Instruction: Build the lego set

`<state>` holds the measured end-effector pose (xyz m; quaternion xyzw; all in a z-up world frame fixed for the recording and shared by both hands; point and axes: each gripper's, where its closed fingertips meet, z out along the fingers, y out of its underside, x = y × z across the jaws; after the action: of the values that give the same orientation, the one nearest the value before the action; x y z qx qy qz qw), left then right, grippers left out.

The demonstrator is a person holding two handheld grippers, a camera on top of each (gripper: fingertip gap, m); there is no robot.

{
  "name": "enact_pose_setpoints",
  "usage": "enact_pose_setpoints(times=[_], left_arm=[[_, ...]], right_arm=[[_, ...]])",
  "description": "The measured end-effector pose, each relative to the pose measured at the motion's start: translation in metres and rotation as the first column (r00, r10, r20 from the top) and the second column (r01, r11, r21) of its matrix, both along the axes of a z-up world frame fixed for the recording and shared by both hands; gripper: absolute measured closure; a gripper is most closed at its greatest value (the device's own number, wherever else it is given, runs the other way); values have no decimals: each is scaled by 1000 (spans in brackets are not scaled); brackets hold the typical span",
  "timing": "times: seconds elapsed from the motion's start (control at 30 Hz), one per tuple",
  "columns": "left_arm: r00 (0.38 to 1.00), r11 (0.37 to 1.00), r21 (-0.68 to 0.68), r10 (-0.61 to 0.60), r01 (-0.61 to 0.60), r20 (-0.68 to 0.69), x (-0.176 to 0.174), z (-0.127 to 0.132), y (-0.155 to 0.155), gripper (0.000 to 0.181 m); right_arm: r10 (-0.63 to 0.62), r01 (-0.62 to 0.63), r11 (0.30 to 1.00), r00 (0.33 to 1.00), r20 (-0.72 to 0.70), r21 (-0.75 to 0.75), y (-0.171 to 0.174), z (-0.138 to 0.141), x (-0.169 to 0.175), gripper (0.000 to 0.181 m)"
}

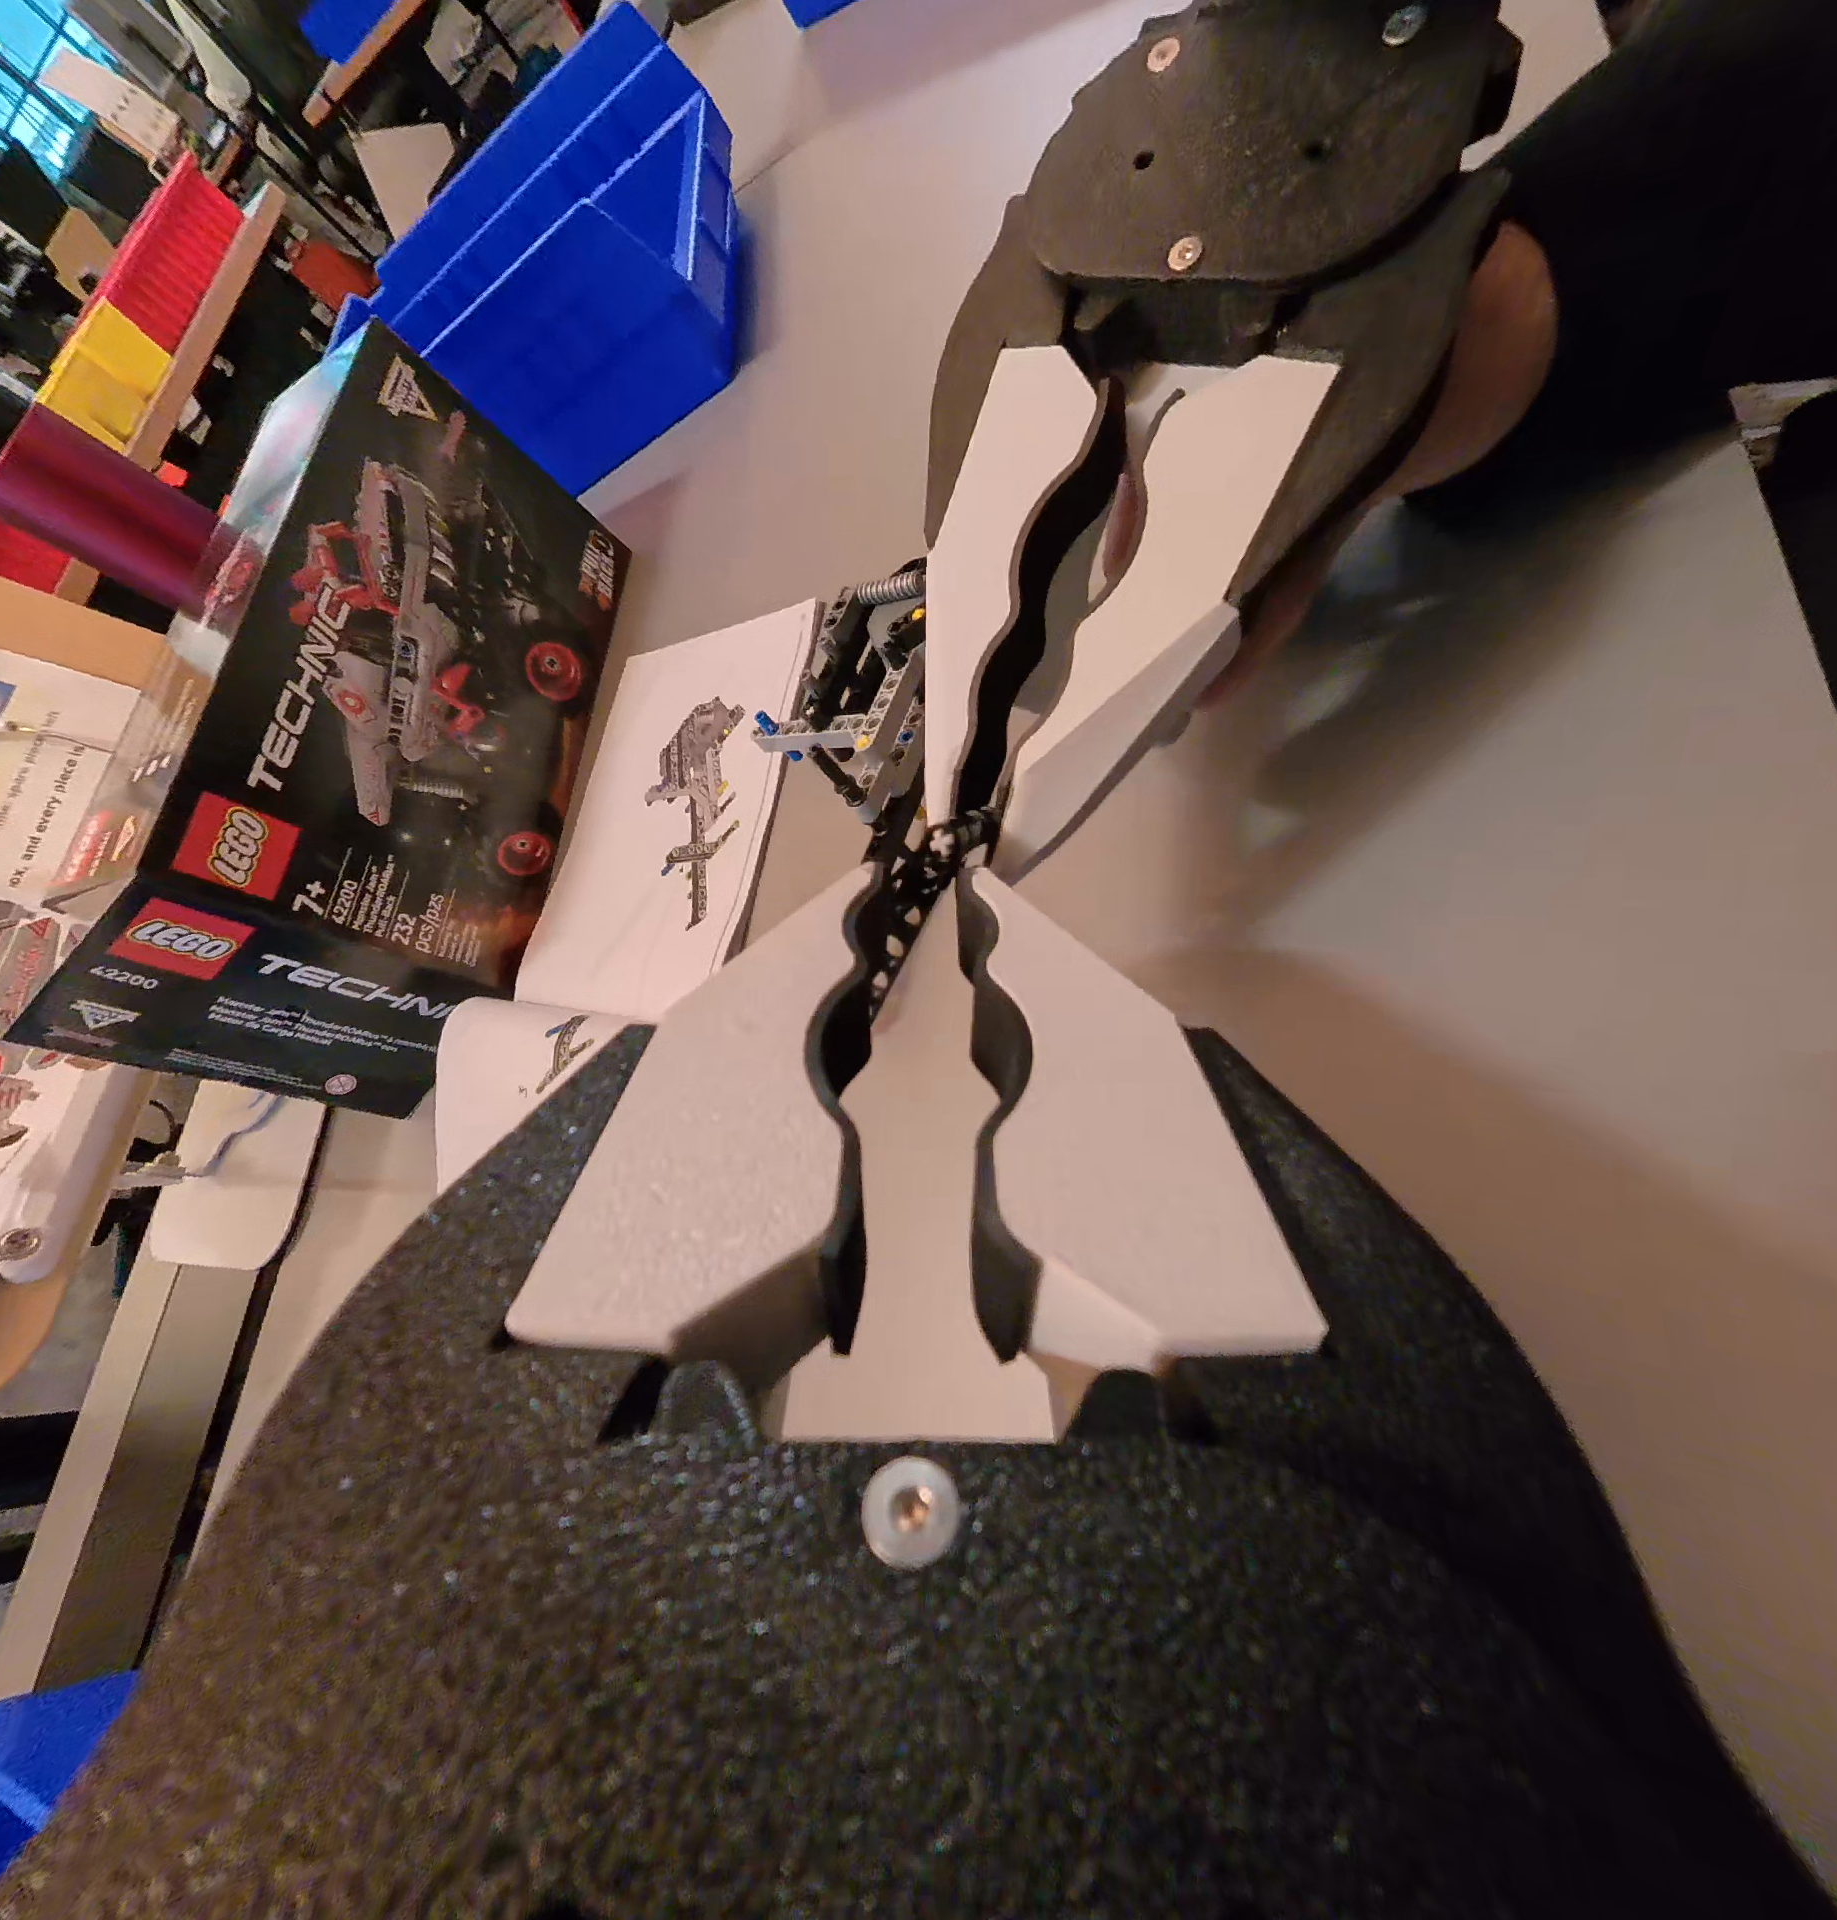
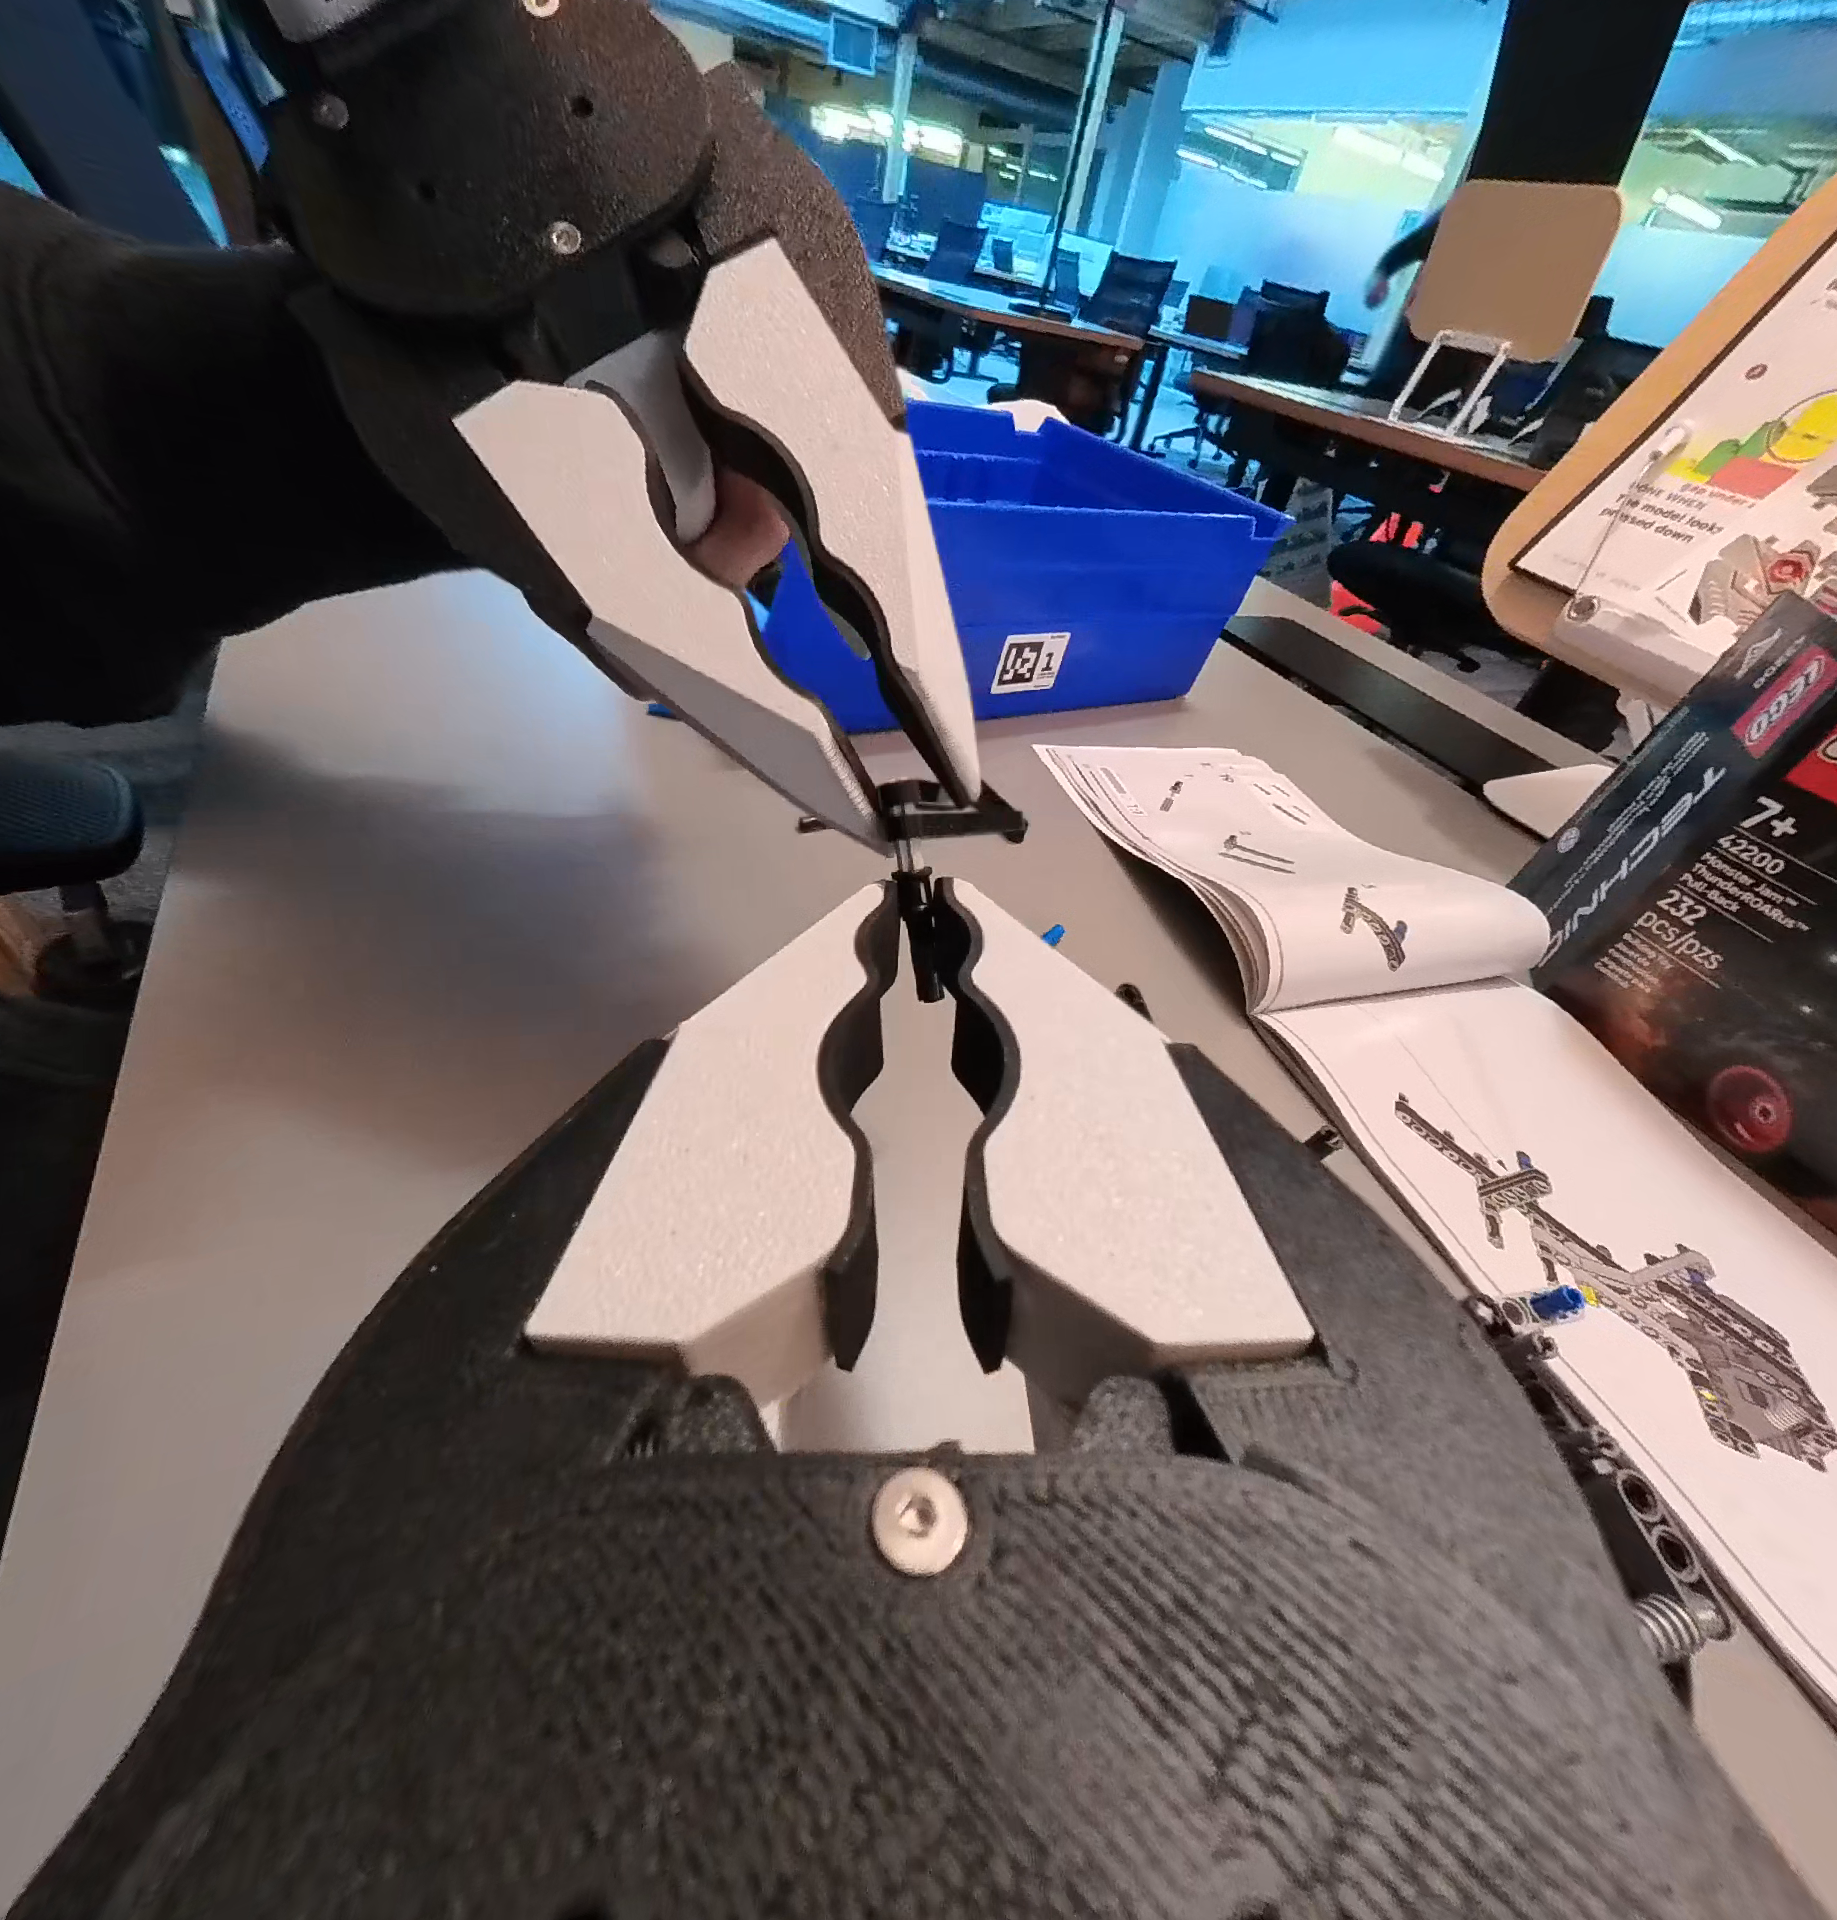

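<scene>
The left gripper is clamping a long black perforated Lego beam above the grey table while the right gripper is pinching a small black plastic pin, lining it up; next, probably pressing it squarely into a beam hole.

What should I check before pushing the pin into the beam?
1. Left hand-held gripper shut on black beam: ok.
2. Right hand-held gripper shut on black pin: ok.
3. Pin tip at the beam: ok.
4. Pin lined up with a hole: cannot tell.
5. Instruction booklet open: ok.
6. Partial build out of the way: ok.
</scene>
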<state>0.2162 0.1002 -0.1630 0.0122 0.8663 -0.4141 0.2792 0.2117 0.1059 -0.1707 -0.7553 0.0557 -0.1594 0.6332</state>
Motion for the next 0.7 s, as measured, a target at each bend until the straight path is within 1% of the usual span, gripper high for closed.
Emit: enact_pose_setpoints(times=[0.33,0.63,0.7], left_arm=[[1000,1000,31,-7,7,23,-1,2,1,167],[997,997,69,-50,47,53,-5,7,3,163],[997,994,84,-71,67,39,-8,5,2,159]], right_arm=[[16,-16,1000,1000,-8,-2,0,-1,-2,177],[107,-107,994,994,-23,9,1,0,-13,177],[126,-126,992,992,-22,15,1,1,-16,177]])
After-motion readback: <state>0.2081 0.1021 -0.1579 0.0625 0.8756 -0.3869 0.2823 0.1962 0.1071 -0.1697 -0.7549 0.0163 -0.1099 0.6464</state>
